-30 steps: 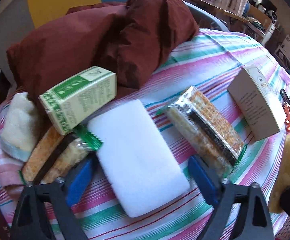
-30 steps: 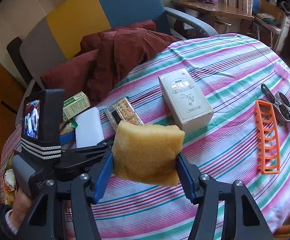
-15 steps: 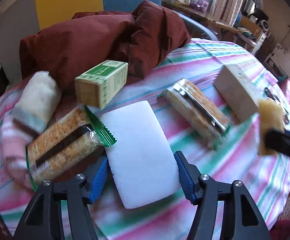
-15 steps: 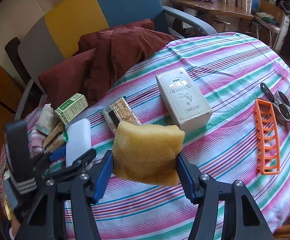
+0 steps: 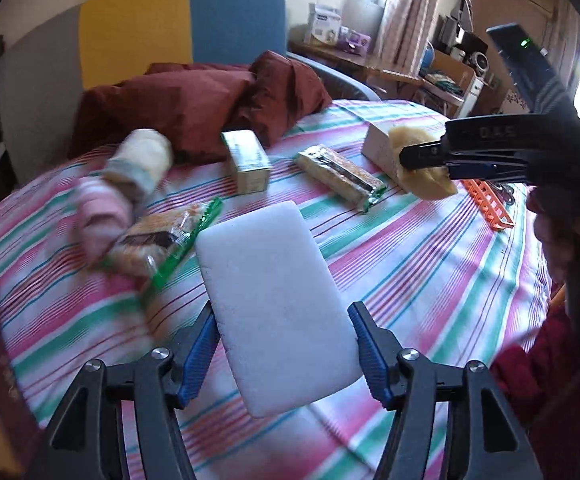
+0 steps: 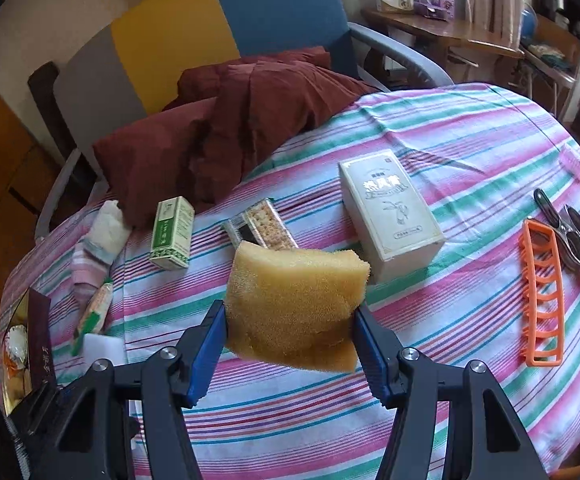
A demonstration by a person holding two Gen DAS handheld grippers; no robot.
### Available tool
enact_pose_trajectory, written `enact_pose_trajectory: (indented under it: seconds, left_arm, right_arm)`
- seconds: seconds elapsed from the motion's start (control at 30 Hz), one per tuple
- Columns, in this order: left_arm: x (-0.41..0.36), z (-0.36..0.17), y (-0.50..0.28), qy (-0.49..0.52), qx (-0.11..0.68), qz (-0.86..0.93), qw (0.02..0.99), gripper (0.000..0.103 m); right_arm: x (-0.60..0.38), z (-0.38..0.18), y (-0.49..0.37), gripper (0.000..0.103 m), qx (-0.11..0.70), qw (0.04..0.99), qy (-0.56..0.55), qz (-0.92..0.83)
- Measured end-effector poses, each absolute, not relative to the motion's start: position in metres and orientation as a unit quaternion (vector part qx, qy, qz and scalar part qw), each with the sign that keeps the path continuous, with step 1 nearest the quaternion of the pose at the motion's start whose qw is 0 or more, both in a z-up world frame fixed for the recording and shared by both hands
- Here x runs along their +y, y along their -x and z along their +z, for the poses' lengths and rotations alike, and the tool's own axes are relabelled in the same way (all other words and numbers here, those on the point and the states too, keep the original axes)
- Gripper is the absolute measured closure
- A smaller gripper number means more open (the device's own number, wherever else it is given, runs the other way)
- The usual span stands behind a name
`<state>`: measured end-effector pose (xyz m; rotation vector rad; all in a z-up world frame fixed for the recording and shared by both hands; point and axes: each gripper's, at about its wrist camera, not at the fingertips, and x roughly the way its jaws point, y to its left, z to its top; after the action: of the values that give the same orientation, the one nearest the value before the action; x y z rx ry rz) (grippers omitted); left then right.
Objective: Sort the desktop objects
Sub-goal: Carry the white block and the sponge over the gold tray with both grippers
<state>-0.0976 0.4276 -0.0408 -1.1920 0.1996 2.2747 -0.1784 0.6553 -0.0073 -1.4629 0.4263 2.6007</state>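
Note:
My left gripper [image 5: 282,316] is shut on a white rectangular sponge [image 5: 274,300], its blue pads pressing the long sides, and holds it above the striped tablecloth [image 5: 429,264]. In the right wrist view that white sponge [image 6: 104,348] shows at the lower left. My right gripper [image 6: 288,314] is shut on a yellow porous sponge [image 6: 293,292] and keeps it in the air over the table's front. From the left wrist view the right gripper [image 5: 421,152] enters at the right with the yellow sponge [image 5: 421,184].
On the cloth lie a green box [image 6: 172,232], two cracker packs [image 5: 339,176] [image 5: 158,240], a white box [image 6: 389,216], rolled towels [image 5: 138,164], an orange rack [image 6: 541,296] and metal clippers [image 6: 577,236]. A maroon cloth [image 6: 230,128] drapes from the chair onto the table's back edge.
My left gripper has shut on the white sponge and carried it back, away from the green box and cracker packs. The right gripper with the yellow sponge has stayed put.

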Motion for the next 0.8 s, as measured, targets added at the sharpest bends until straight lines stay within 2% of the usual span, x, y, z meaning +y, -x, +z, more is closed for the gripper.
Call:
enact_pose_trajectory:
  seconds: [0.4, 0.8]
  left_arm:
    - [0.315, 0.013, 0.069, 0.393, 0.043, 0.905, 0.158, 0.037]
    - [0.226, 0.028, 0.057, 0.369, 0.01, 0.927, 0.057, 0.036]
  right_arm:
    - [0.633, -0.001, 0.176, 0.041, 0.094, 0.057, 0.469, 0.876]
    - [0.596, 0.014, 0.166, 0.041, 0.118, 0.002, 0.456, 0.882]
